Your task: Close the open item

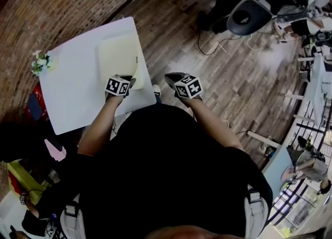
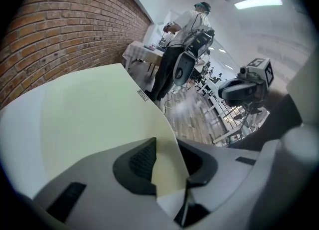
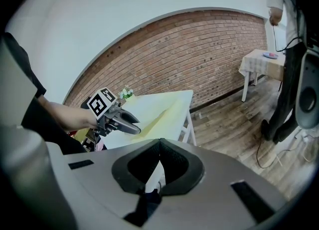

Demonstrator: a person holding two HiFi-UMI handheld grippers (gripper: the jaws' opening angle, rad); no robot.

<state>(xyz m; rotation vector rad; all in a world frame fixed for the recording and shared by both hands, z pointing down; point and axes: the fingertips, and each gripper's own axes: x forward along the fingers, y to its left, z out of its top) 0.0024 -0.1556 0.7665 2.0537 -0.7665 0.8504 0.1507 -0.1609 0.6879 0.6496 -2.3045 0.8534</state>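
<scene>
While the pale yellow folder [image 1: 118, 56] lies on the white worktop [image 1: 72, 98] near its right edge, the near corner of its cover curls up into the left tongs [image 2: 171, 163]. Those tongs stand slightly spread, with the cover's edge passing between the pads unclamped. A small label [image 2: 142, 95] sits on the cover's far edge, its print too small to read. The right tongs [image 3: 159, 146] are pressed together on nothing, over the wooden floor [image 1: 223, 72] beside the worktop. The marker cube [image 1: 118, 85] on each shows black-and-white squares, no lettering. Flowers [image 1: 40, 62] sit at the worktop's left corner.
</scene>
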